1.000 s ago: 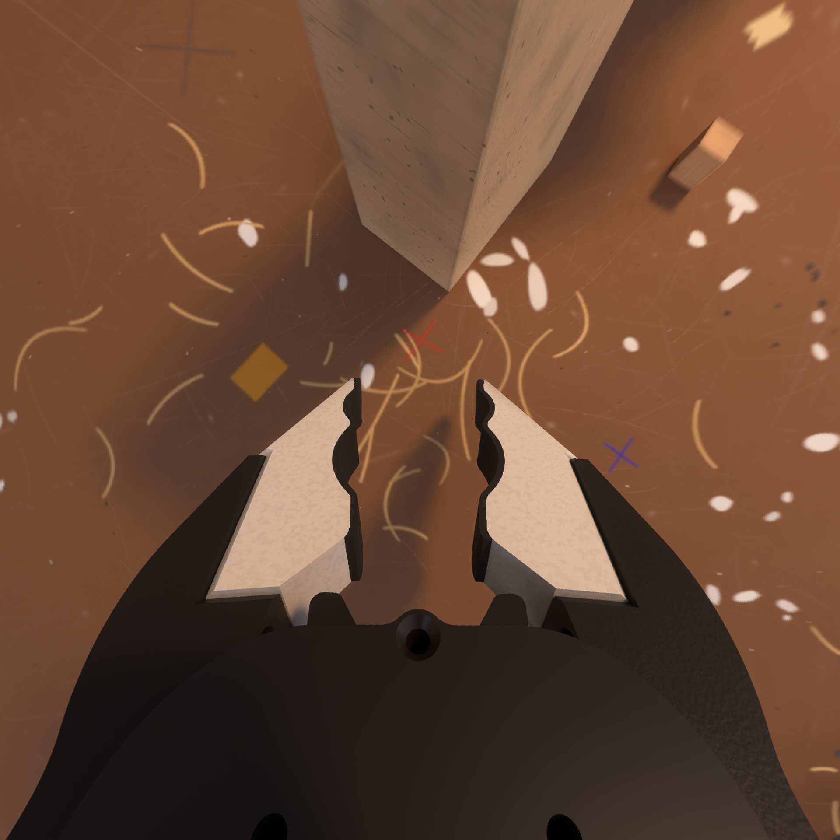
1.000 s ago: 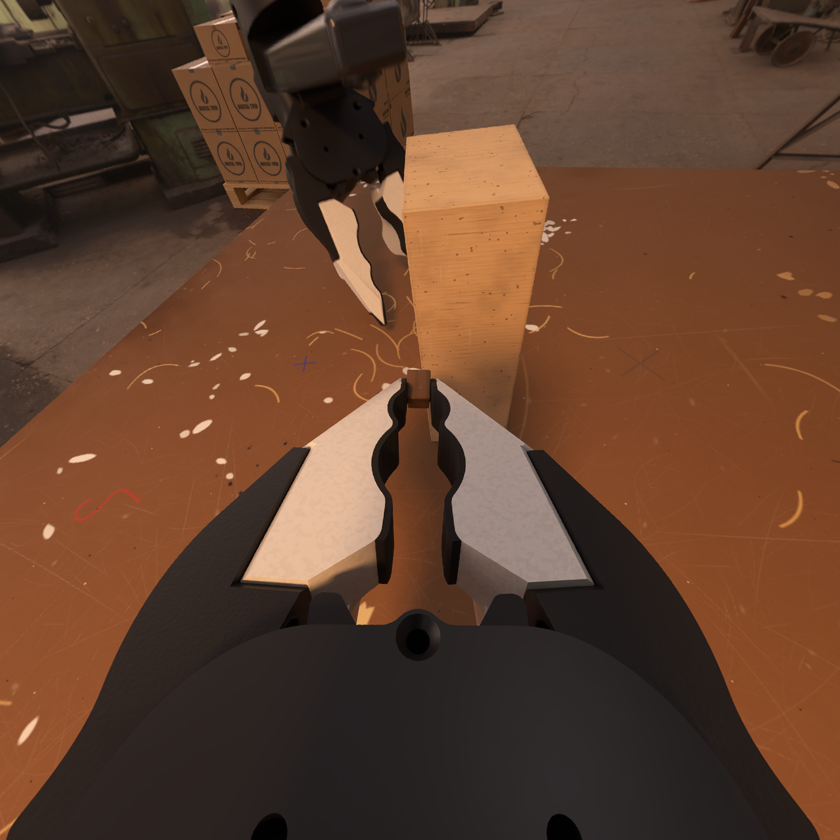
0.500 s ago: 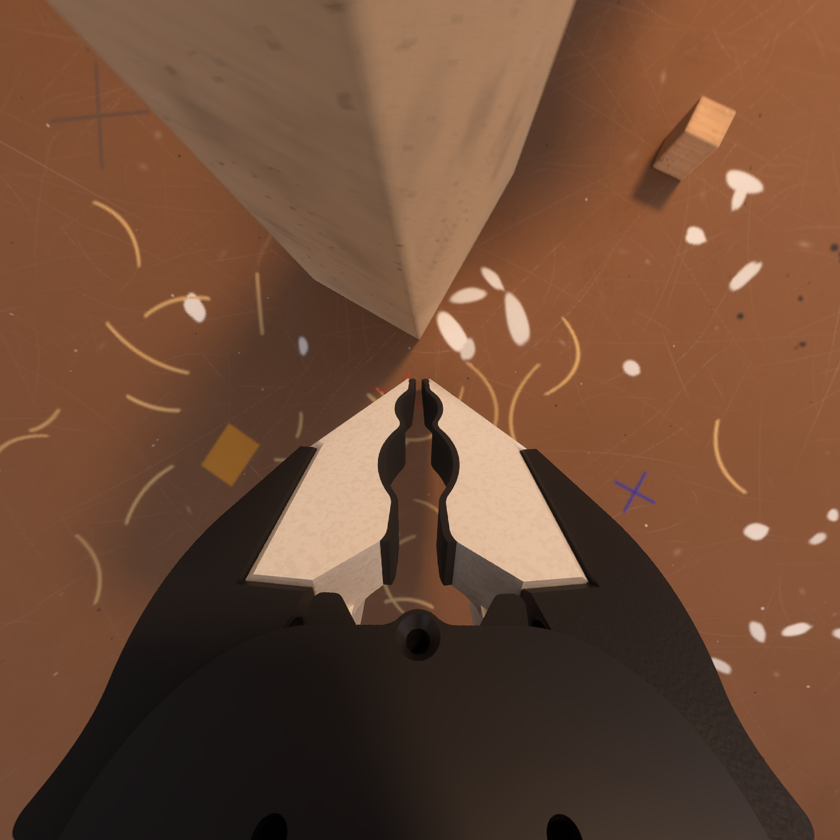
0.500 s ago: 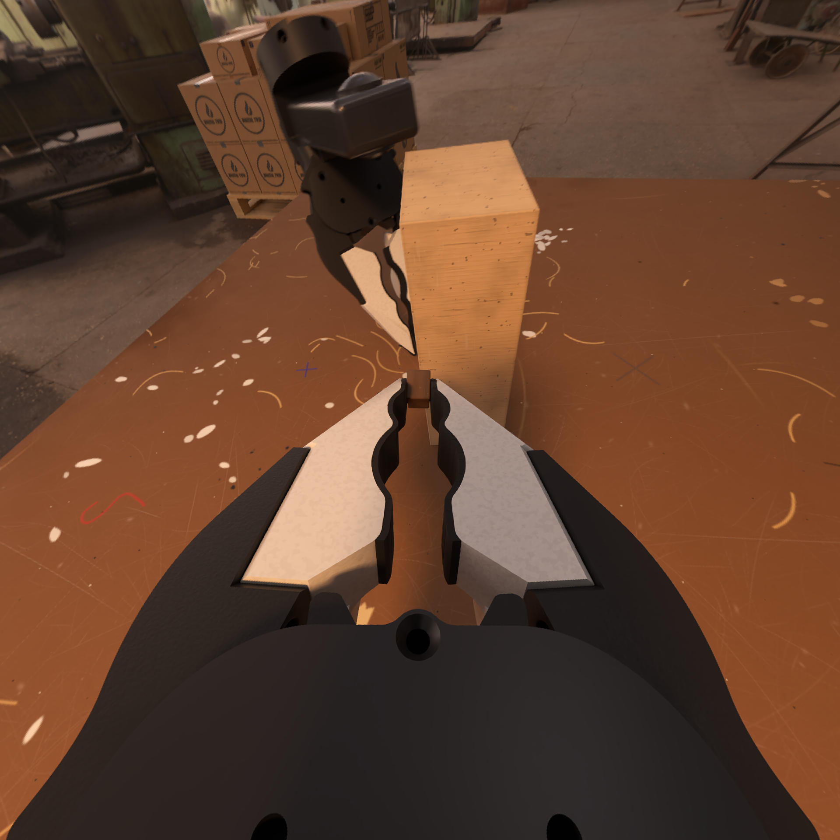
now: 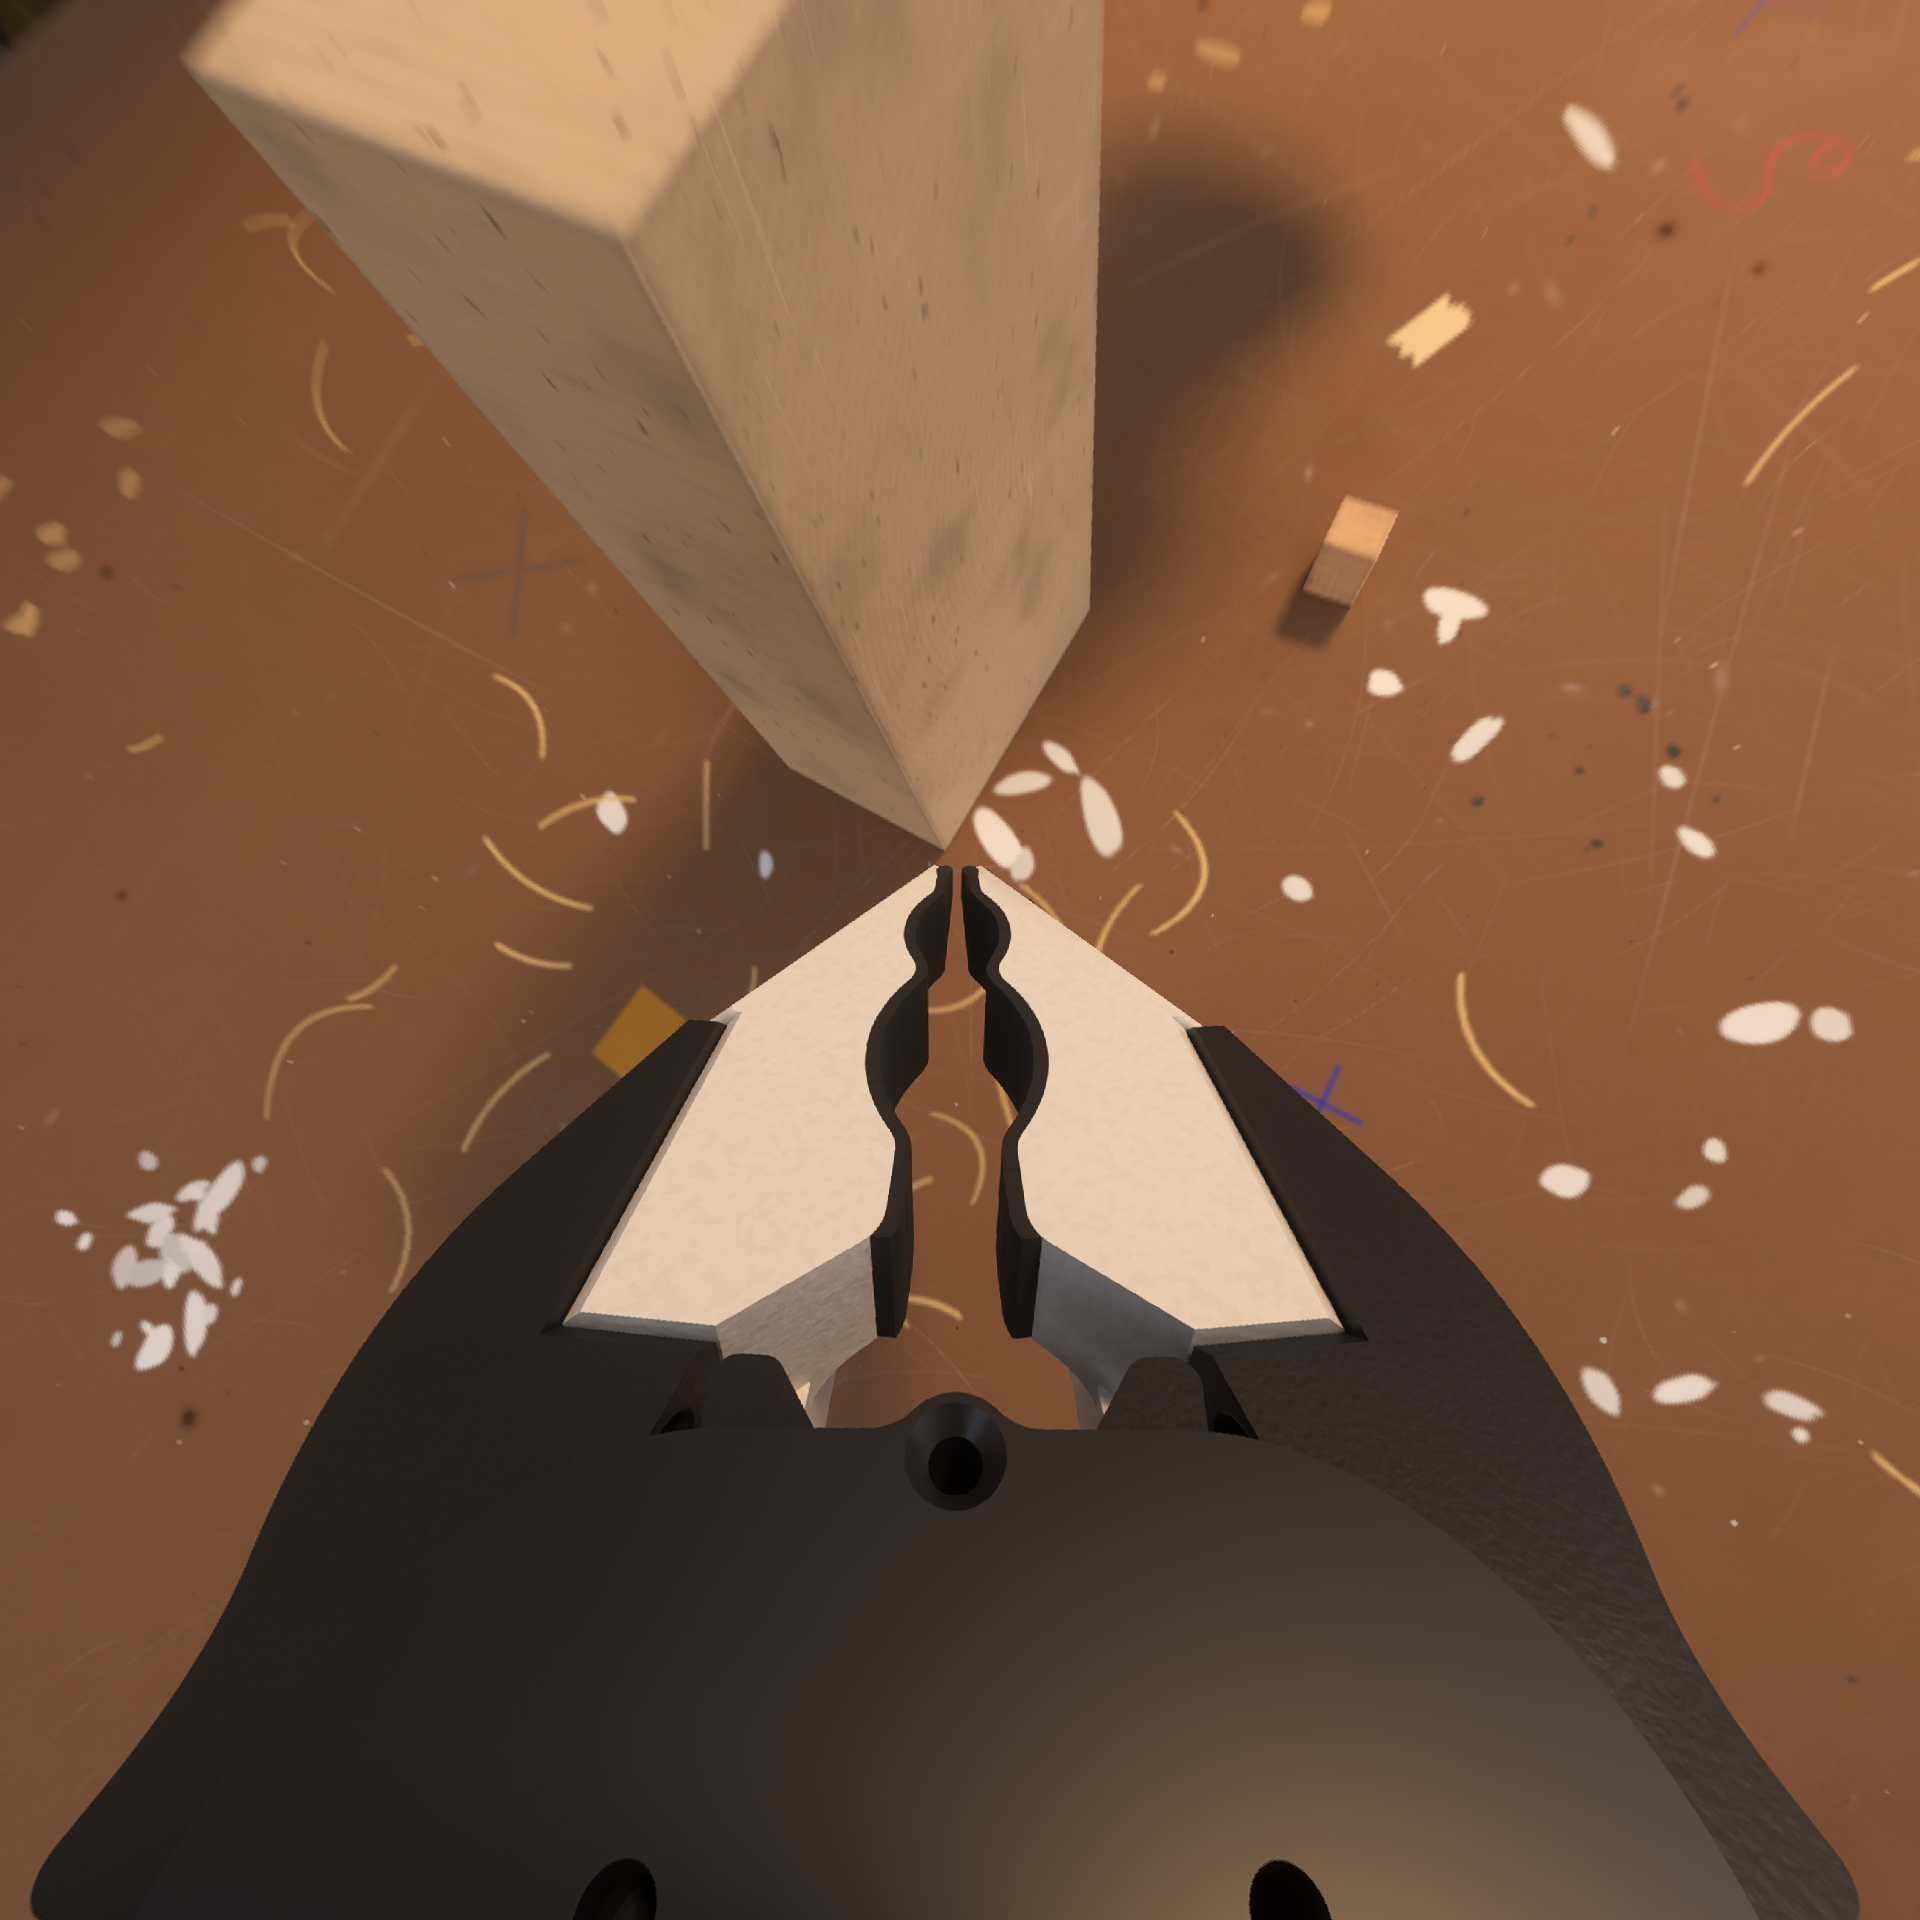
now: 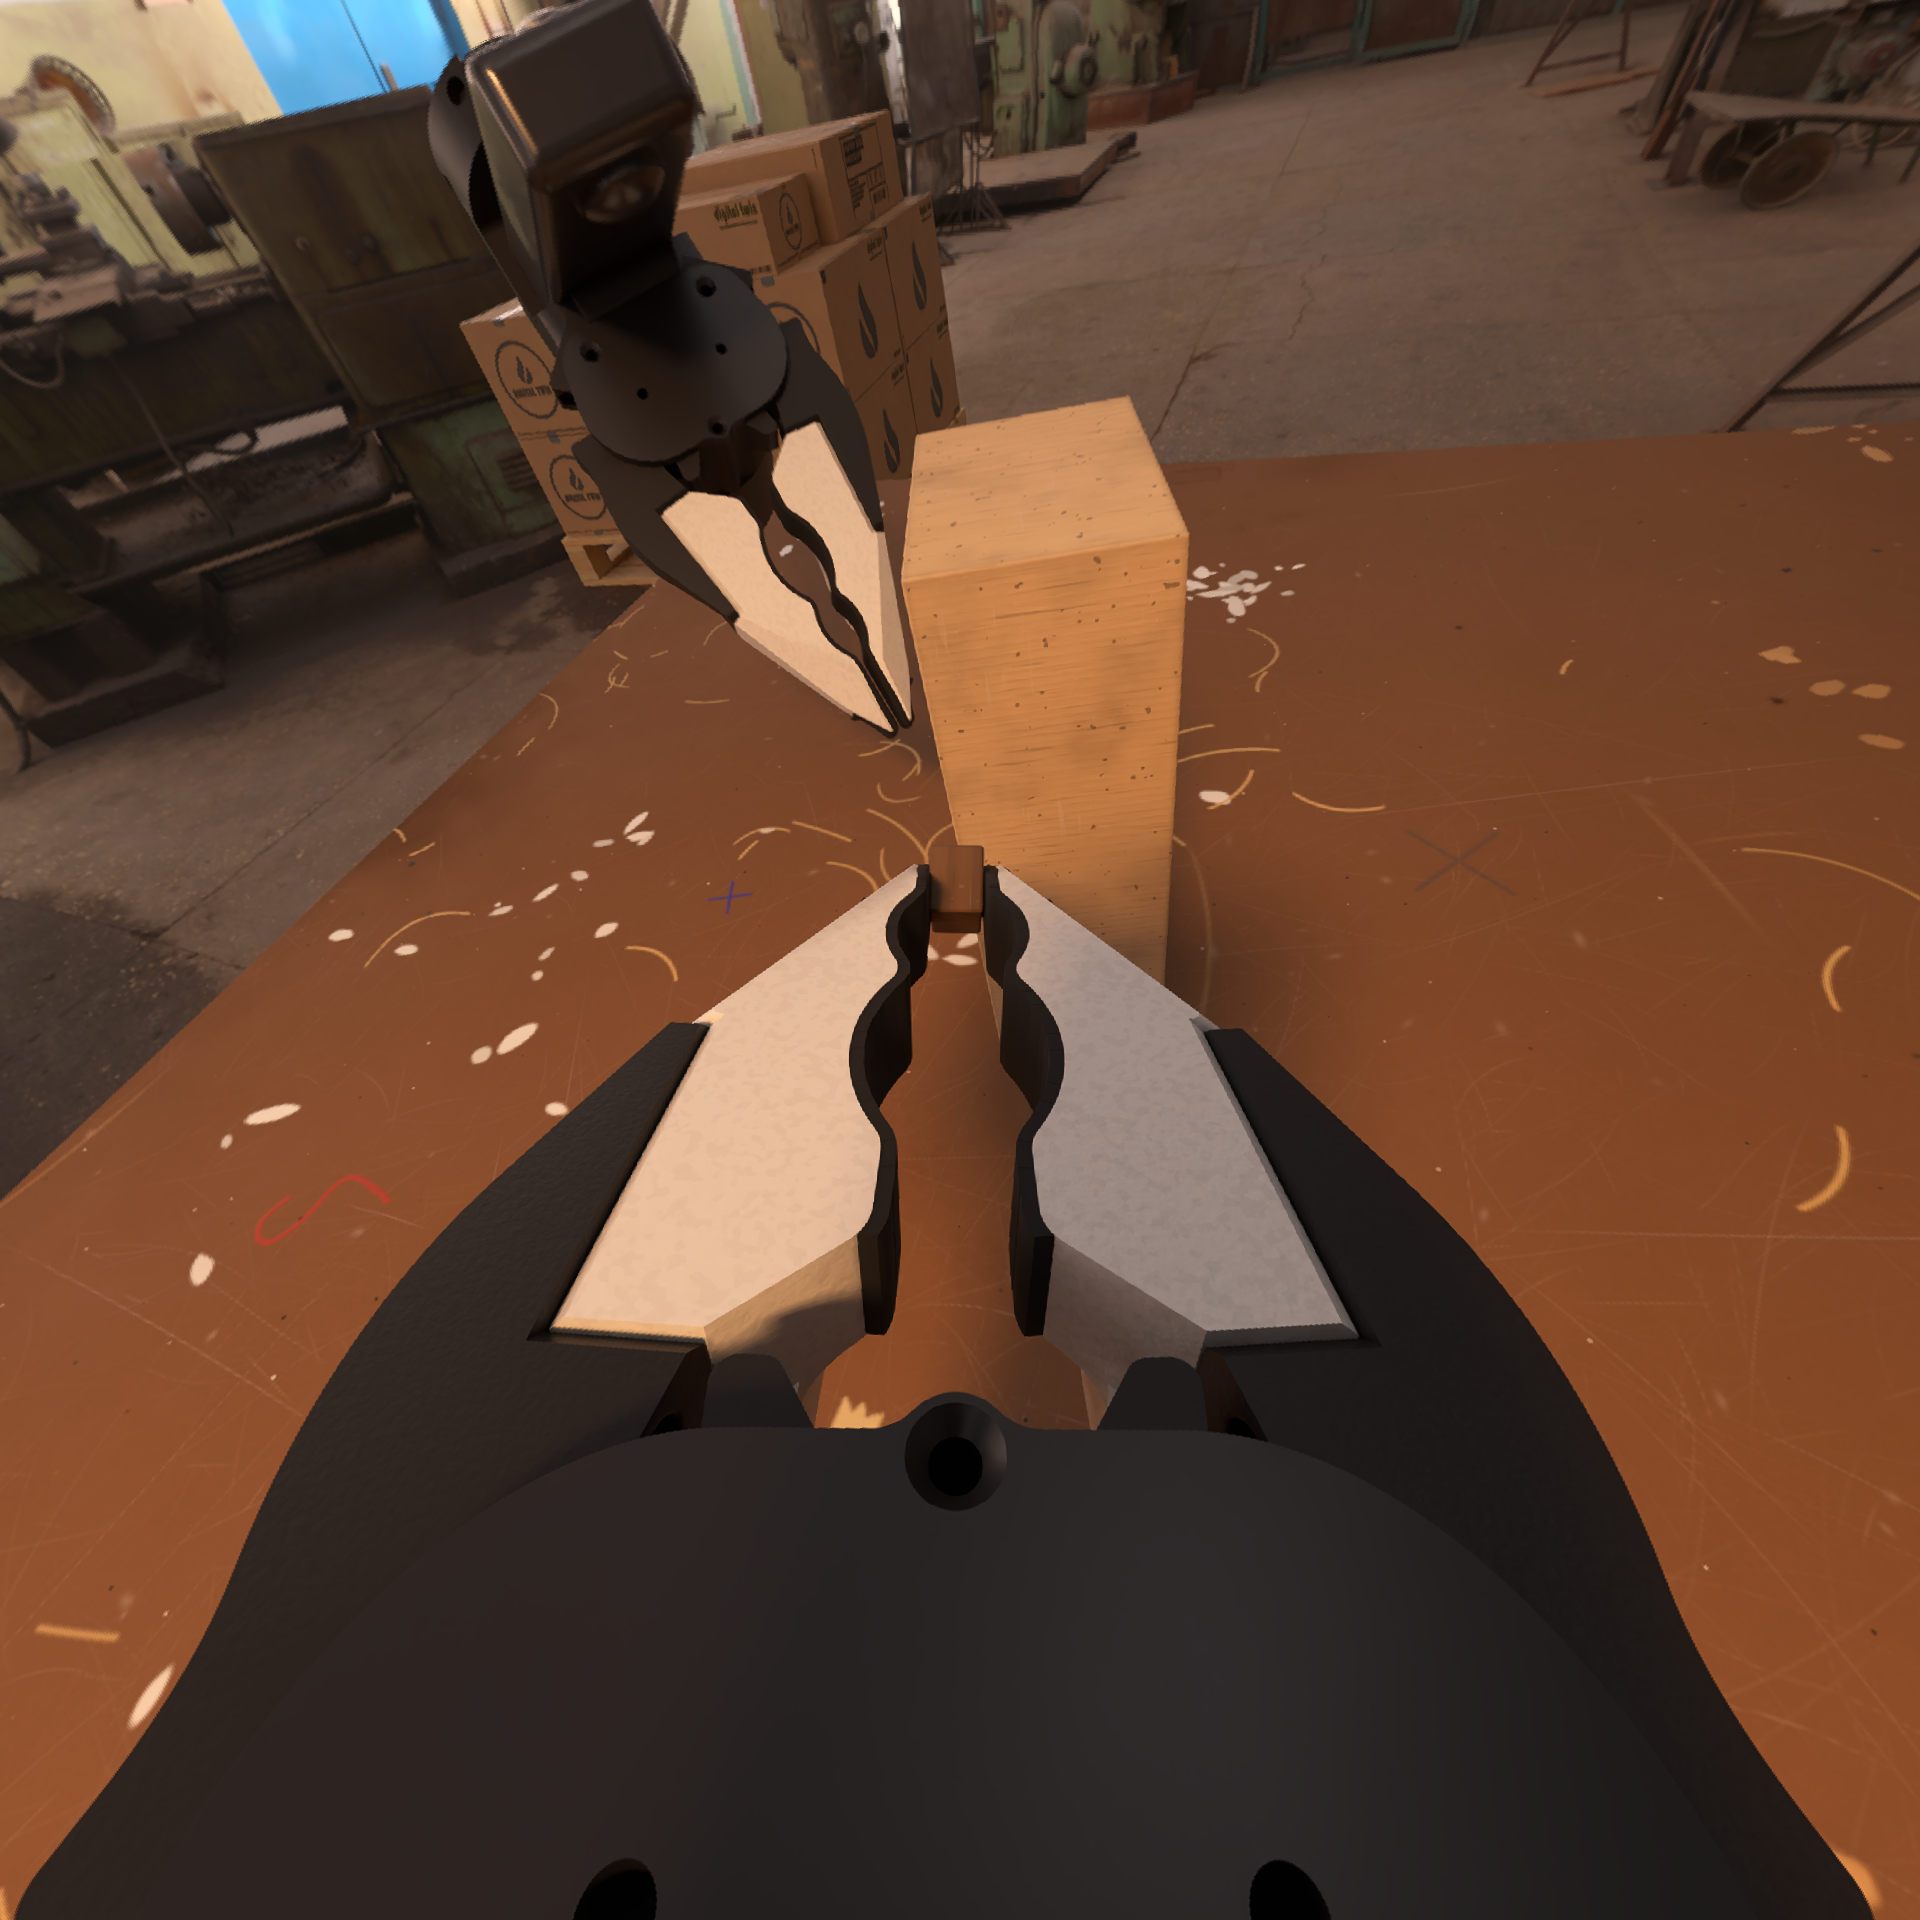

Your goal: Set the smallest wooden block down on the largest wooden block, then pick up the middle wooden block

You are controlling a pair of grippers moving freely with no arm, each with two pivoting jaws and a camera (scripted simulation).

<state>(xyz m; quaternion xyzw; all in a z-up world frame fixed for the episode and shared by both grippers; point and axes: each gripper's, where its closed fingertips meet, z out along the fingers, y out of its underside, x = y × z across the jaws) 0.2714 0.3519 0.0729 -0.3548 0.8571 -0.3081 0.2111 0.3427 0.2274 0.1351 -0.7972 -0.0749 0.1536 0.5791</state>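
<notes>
The largest wooden block (image 6: 1049,623) stands upright on the brown table (image 6: 1558,1039); it also shows in the left wrist view (image 5: 831,364). My right gripper (image 6: 956,883) is shut on a tiny brown wooden block (image 6: 956,896), held above the table in front of the large block. My left gripper (image 5: 951,873) is shut and empty, pointing down beside the large block's lower corner; it also shows in the right wrist view (image 6: 894,719), left of that block. Another small wooden block (image 5: 1349,551) lies on the table (image 5: 312,831), right of the large block.
The table's left edge (image 6: 312,914) drops to a concrete floor. Stacked cardboard boxes (image 6: 831,270) and old machinery (image 6: 156,312) stand beyond it. Flat shavings, paint flecks and chalk marks cover the tabletop.
My left gripper has shut from open and has risen and tilted beside the large block. My right gripper keeps its hold on the tiny block and has shifted only slightly.
</notes>
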